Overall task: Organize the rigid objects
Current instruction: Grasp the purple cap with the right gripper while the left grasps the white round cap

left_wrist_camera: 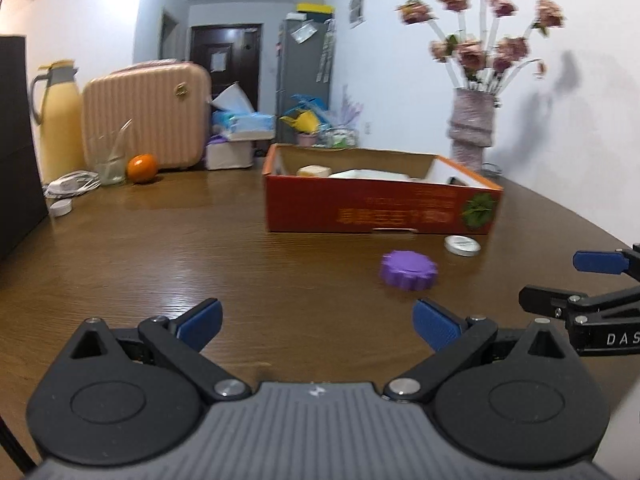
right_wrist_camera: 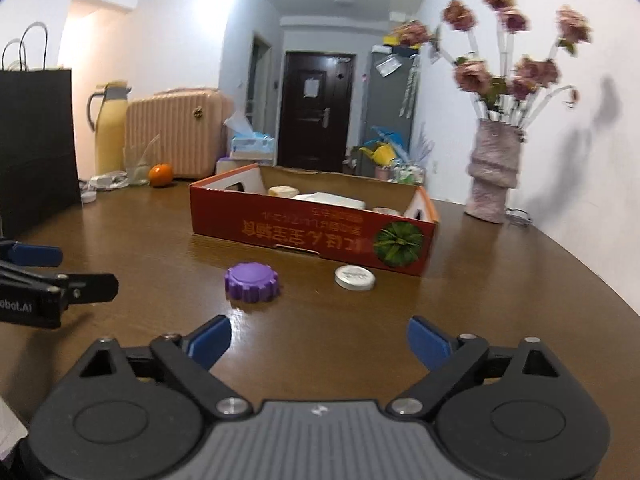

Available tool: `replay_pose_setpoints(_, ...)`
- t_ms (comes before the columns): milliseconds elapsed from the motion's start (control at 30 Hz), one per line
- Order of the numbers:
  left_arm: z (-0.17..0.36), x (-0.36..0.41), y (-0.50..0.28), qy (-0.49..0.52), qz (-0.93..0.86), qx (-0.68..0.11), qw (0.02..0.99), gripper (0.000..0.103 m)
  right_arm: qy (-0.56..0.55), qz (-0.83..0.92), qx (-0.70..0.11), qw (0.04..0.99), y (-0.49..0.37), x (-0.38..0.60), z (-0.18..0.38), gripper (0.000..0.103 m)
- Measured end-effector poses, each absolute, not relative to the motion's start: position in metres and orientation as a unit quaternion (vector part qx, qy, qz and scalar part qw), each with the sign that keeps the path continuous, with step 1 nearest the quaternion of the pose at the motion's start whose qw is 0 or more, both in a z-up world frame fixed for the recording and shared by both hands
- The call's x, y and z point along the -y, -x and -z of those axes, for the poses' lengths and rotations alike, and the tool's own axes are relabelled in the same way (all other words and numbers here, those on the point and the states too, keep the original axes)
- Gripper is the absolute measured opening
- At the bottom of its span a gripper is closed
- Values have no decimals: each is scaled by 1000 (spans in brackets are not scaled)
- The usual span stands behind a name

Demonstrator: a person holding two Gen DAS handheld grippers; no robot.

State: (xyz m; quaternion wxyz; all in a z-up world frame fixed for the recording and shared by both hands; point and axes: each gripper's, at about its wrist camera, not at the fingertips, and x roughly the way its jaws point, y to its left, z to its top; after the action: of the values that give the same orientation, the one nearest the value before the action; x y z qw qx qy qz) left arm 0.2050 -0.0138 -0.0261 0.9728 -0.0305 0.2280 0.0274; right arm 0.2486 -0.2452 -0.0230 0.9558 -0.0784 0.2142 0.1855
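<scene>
The purple ridged plastic cap (right_wrist_camera: pixel 251 282) lies flat on the brown wooden counter (right_wrist_camera: pixel 160 240), before the red cardboard box (right_wrist_camera: pixel 312 232). It sits ahead-left of the released, empty right tongs (right_wrist_camera: pixel 319 344) and ahead-right of the released left tongs (left_wrist_camera: pixel 318 326); being round, it has no long axis.

Ahead of your right gripper (right_wrist_camera: pixel 318 340): the box (right_wrist_camera: pixel 312 236) on the table (right_wrist_camera: pixel 140 248).
Ahead-left: the ridged cap (right_wrist_camera: pixel 251 282), before the box.
Ahead-right: the flat tin (right_wrist_camera: pixel 355 277), touching the box.
Your far left: left gripper (right_wrist_camera: pixel 60 268).
</scene>
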Motion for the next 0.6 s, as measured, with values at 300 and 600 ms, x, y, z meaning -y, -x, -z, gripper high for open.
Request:
replay_pose_setpoints(300, 32, -22, -240, 32, -58, -242, 968, 103, 91, -277, -264, 920, -329, 174, 21, 76)
replay_pose_setpoints(600, 35, -25, -268, 33, -43, -266, 963, 103, 72, -265, -317, 908, -362, 158, 39, 51)
